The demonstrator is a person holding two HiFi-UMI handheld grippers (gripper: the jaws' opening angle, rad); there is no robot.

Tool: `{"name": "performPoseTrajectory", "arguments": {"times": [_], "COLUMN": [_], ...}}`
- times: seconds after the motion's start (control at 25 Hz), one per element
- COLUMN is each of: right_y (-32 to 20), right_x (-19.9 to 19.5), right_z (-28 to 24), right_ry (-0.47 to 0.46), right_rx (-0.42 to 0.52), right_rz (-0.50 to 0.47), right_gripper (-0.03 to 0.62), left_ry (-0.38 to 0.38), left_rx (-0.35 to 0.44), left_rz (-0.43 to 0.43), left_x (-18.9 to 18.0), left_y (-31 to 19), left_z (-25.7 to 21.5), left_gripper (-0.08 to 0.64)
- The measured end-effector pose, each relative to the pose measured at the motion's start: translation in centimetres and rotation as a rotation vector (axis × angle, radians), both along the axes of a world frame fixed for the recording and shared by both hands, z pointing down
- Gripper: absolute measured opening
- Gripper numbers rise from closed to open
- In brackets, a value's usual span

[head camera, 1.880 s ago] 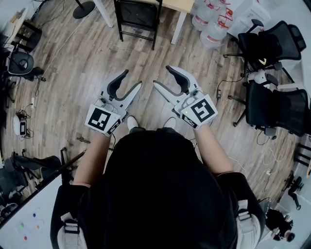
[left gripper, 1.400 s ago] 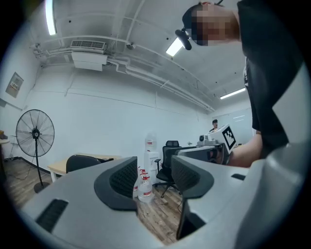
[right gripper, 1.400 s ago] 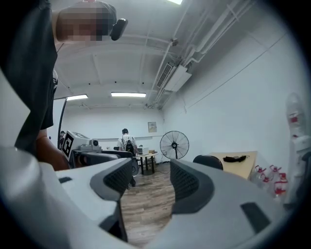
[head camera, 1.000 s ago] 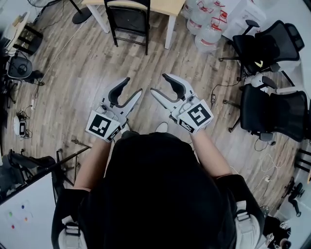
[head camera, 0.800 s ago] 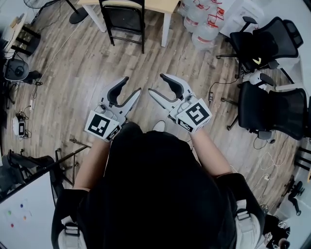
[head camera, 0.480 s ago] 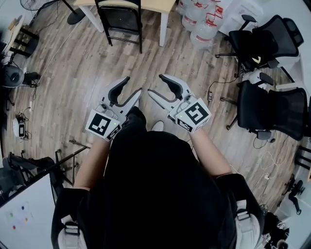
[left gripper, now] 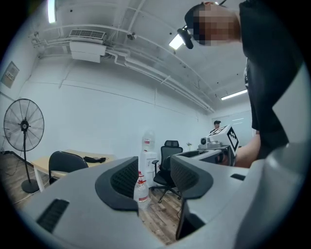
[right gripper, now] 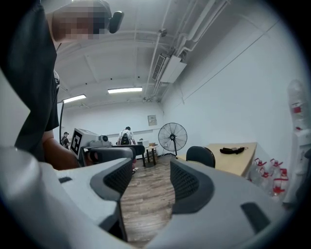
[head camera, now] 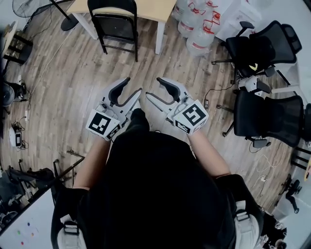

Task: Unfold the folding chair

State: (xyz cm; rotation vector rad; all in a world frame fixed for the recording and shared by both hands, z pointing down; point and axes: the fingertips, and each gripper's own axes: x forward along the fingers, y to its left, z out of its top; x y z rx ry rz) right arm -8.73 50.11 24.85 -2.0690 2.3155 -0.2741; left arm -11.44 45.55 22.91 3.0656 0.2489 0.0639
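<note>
The black folding chair (head camera: 112,24) stands upright at the wooden table (head camera: 146,7), at the top of the head view. From here I cannot tell how far its seat is folded. Both grippers are held level in front of my body, well short of the chair. My left gripper (head camera: 132,86) is open with nothing between its pads. My right gripper (head camera: 153,87) is open too, and empty. In the left gripper view the chair's back (left gripper: 65,163) shows at the left, beyond the jaws (left gripper: 153,177). The right gripper view has the chair (right gripper: 200,155) to the right, beyond the jaws (right gripper: 150,180).
Two black office chairs (head camera: 265,44) (head camera: 267,119) stand at the right, with cables on the floor near them. Several water bottles (head camera: 197,29) sit right of the table. A standing fan (left gripper: 23,129) is left of the table. Wooden floor lies between me and the chair.
The chair and table have slid further down into the head view as I walk toward them. Both grippers keep the same open pose in front of me.
</note>
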Motion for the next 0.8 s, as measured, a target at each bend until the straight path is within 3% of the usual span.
{"name": "performPoseTrajectory", "arguments": {"times": [0.4,0.8], "right_y": [-13.3,-24.7], "right_x": [7.9,12.9], "right_z": [-0.7,-0.2], "right_ry": [0.033,0.034], "right_rx": [-0.044,-0.080], "right_rz": [0.008,0.026], "right_gripper": [0.247,0.247], "left_ry": [0.014,0.015], "left_rx": [-0.030,-0.048], "left_rz": [0.038,0.065], "left_x": [8.3,14.0], "left_y": [-12.8,-24.6], "left_z": [-0.6,0.1], "left_gripper": [0.201,0.199]}}
